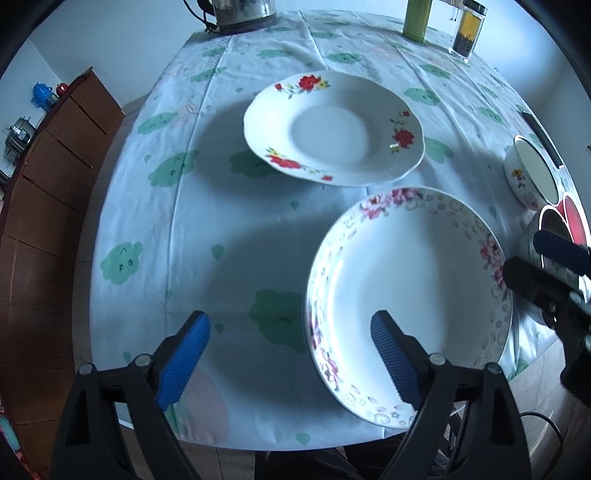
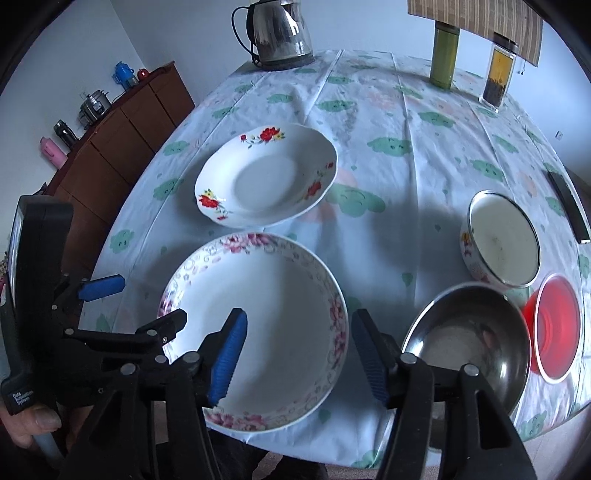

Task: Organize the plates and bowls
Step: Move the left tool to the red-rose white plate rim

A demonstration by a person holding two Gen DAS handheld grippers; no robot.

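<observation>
A white plate with pink flowers (image 1: 410, 295) (image 2: 258, 332) lies near the table's front edge. A white plate with red flowers (image 1: 332, 127) (image 2: 266, 175) lies behind it. At the right stand a steel bowl (image 2: 469, 343), a red bowl (image 2: 557, 325) and a white enamel bowl (image 2: 502, 240) (image 1: 532, 173). My left gripper (image 1: 291, 354) is open above the front edge, its right finger over the pink plate's near left rim. My right gripper (image 2: 299, 354) is open and empty, straddling the pink plate's right rim beside the steel bowl.
A steel kettle (image 2: 277, 33), a green bottle (image 2: 445, 55) and a tea jar (image 2: 498, 74) stand at the table's (image 2: 369, 122) far edge. A dark phone (image 2: 569, 206) lies at the right edge. A brown cabinet (image 2: 122, 136) stands to the left.
</observation>
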